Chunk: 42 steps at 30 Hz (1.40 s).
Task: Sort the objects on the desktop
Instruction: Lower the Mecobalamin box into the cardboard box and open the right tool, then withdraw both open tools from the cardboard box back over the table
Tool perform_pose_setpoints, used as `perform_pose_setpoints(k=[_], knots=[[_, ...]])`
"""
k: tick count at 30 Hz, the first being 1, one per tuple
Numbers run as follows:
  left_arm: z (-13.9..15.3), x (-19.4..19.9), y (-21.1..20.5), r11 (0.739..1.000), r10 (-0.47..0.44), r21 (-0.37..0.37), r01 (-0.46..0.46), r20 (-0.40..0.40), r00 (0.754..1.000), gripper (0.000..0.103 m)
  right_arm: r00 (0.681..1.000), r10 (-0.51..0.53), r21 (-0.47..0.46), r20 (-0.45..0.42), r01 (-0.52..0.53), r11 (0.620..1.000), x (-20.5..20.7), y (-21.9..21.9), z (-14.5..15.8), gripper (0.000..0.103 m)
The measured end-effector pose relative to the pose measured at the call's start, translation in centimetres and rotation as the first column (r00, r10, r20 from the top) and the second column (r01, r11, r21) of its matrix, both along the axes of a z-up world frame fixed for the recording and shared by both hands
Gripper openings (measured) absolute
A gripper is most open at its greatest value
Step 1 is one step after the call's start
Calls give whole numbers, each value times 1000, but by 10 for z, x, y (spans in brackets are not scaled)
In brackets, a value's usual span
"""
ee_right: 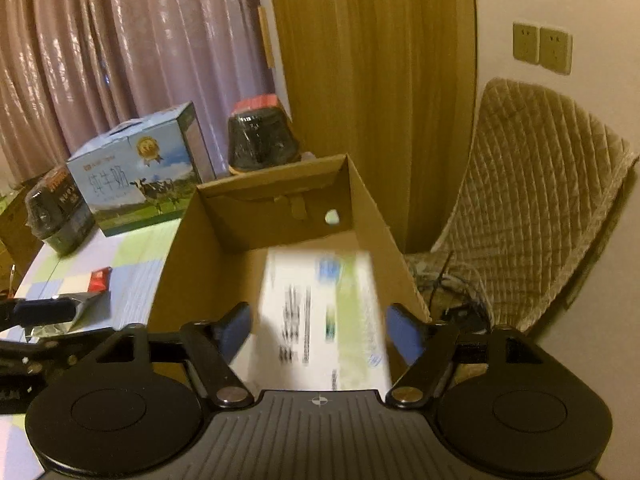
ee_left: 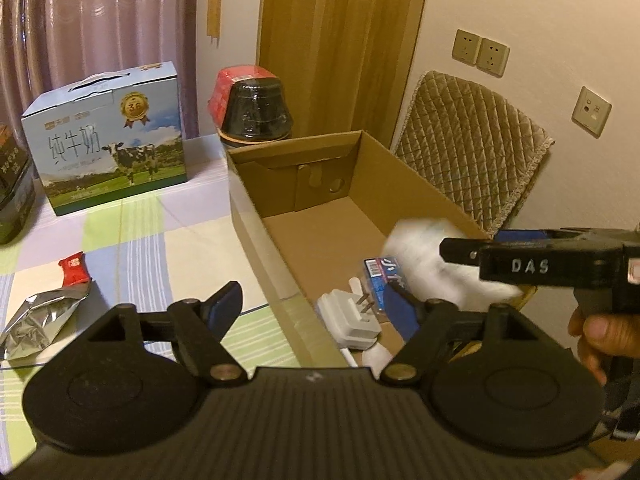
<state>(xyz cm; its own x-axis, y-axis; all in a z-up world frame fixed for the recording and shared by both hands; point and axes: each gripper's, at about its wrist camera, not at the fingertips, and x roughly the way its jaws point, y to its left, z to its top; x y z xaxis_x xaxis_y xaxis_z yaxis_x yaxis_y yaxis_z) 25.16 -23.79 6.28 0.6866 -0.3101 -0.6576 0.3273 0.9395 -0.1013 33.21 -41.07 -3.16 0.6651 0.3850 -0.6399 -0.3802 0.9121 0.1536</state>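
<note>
A blurred white printed box (ee_right: pixel 324 312) sits over the open cardboard box (ee_right: pixel 224 216).

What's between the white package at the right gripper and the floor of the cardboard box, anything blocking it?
Nothing visible does. The right gripper is open around the blurred white package, already over the open cardboard box. The floor beyond it looks bare. The white charger and blue packet lie at the near end.

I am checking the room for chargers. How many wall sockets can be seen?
3. Two wall sockets sit side by side above the chair; a third is lower, to their right. Others may be hidden.
</note>
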Motion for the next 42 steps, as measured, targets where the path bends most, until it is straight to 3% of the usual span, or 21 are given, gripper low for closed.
perform_pose_setpoints(k=[15,42], knots=[[-2,-33,41,998,52,21,-52,-9,999,83,1000,-3,10,4,3,1000,-33,-1,10,89],[16,-117,154,967,241,77,-241,8,970,100,978,197,10,73,-199,980,-124,99,48,101]])
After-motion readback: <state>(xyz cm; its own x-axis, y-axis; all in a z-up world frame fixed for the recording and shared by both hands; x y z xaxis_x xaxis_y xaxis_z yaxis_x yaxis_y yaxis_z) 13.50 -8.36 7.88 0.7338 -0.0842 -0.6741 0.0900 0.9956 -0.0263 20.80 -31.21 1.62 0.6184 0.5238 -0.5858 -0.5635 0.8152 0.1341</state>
